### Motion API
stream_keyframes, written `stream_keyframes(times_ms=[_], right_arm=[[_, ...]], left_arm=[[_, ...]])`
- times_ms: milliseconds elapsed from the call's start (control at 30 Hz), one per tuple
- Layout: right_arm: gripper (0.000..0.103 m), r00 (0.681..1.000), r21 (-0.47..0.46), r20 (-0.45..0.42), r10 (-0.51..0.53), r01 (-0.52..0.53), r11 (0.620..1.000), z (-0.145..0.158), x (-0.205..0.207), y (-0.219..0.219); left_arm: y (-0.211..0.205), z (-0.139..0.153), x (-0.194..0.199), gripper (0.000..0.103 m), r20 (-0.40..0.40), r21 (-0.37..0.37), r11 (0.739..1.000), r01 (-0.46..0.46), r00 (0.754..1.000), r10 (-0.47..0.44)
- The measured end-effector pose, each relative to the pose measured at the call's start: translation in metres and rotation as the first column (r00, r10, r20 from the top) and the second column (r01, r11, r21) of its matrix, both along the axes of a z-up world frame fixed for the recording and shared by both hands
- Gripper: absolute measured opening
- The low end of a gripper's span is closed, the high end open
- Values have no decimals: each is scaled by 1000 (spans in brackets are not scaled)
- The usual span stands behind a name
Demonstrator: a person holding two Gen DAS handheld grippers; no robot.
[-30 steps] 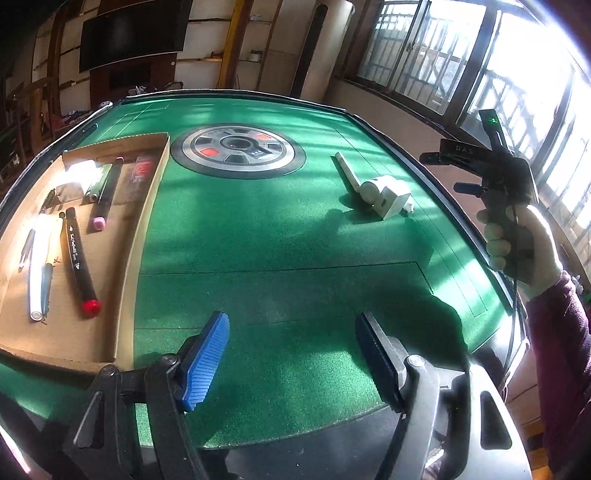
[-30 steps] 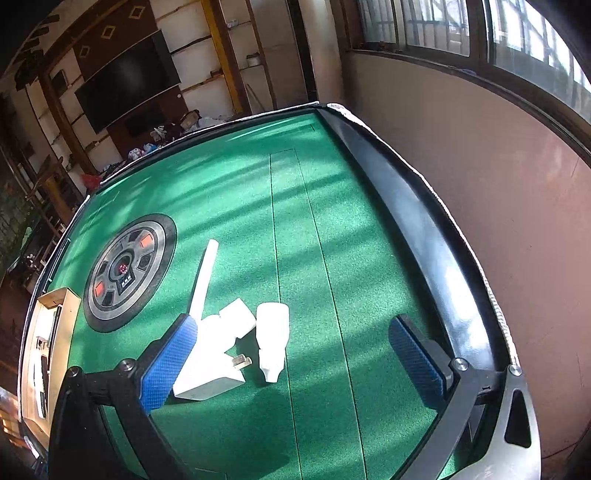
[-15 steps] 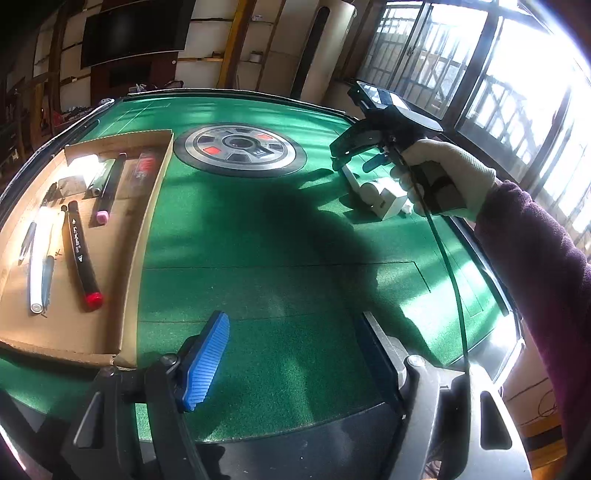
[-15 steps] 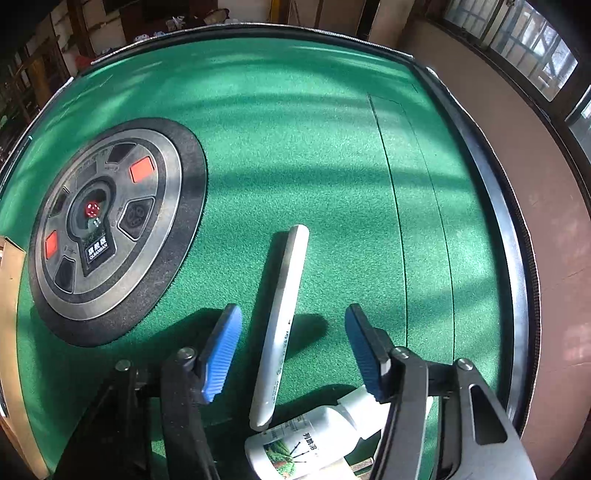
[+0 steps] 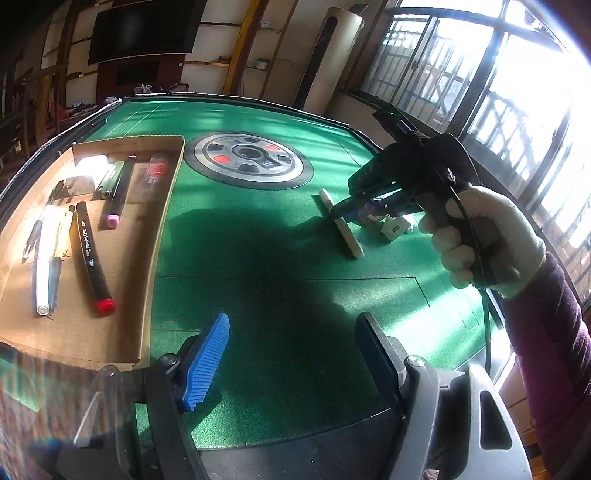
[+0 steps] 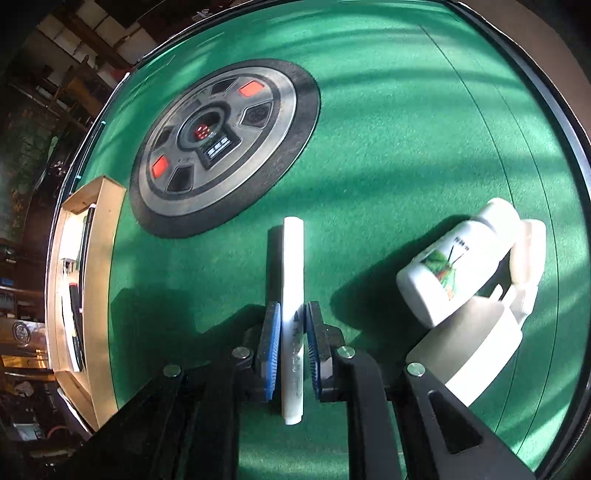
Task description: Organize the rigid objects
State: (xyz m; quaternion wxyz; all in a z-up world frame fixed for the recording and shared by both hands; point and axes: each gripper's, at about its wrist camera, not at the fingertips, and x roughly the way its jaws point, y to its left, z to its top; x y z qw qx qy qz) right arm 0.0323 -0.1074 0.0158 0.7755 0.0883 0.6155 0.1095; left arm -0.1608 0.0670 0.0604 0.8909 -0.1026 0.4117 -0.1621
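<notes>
Right gripper clamped on a white pen on the green felt table, left gripper idle and wide

From the left wrist, the left gripper (image 5: 291, 354) hangs with jaws apart and nothing between them over the green felt table (image 5: 258, 258), whose middle carries a round grey control dial (image 5: 249, 166); a cardboard tray (image 5: 147, 258) of markers and pens lies at the left, a dark screen (image 5: 144, 31) hangs on the far wall, and barred windows (image 5: 480, 92) glare at the right, where a gloved hand (image 5: 484, 240) presses the right gripper (image 5: 345, 216) down. From the right wrist, its blue pads (image 6: 271, 350) pinch the white pen (image 6: 293, 295), which lies on the felt just below the dial, with a white bottle (image 6: 454, 266) nearby on the right
</notes>
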Motion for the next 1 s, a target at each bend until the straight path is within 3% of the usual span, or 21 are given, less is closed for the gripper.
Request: stream_keyframes(times_ms=[67, 167, 267, 300, 400, 533, 600, 733, 867, 933, 1000], right_arm=[[26, 999, 49, 38, 13, -15, 999, 8, -20, 0], [33, 986, 147, 164, -23, -2, 989, 41, -46, -22], [63, 934, 124, 325, -149, 115, 986, 76, -66, -68], [65, 911, 81, 370, -184, 166, 983, 82, -69, -82], [65, 890, -46, 397, -223, 262, 964, 77, -58, -110], [62, 911, 23, 326, -252, 259, 966, 47, -46, -119], [53, 909, 59, 327, -258, 253, 966, 36, -43, -113], [49, 914, 49, 310, -262, 260, 964, 22, -36, -101], [38, 913, 36, 327, -244, 246, 969, 26, -68, -106], [38, 926, 1, 300, -230, 241, 971, 22, -85, -114], [39, 932, 24, 265, -246, 249, 968, 13, -102, -130]], left_arm=[[-1, 0, -1, 74, -1, 0, 1000, 5, 1000, -5], [-3, 1, -3, 74, -1, 2, 1000, 10, 1000, -10], [-7, 2, -5, 74, 1, 3, 1000, 16, 1000, -16], [-8, 3, -5, 74, 2, 2, 1000, 17, 1000, -17], [-14, 2, -5, 74, -7, -4, 1000, 25, 1000, -25], [-22, 2, -6, 74, -16, 4, 999, 33, 999, -33], [-25, 4, -8, 74, -11, 17, 999, 33, 999, -33], [-29, 9, -11, 74, 1, 43, 999, 33, 999, -33], [-29, 10, -9, 74, 7, 46, 998, 33, 999, -33], [-30, 9, -5, 74, 1, 43, 998, 36, 999, -36], [-32, 6, -2, 74, -9, 40, 998, 45, 999, -45]])
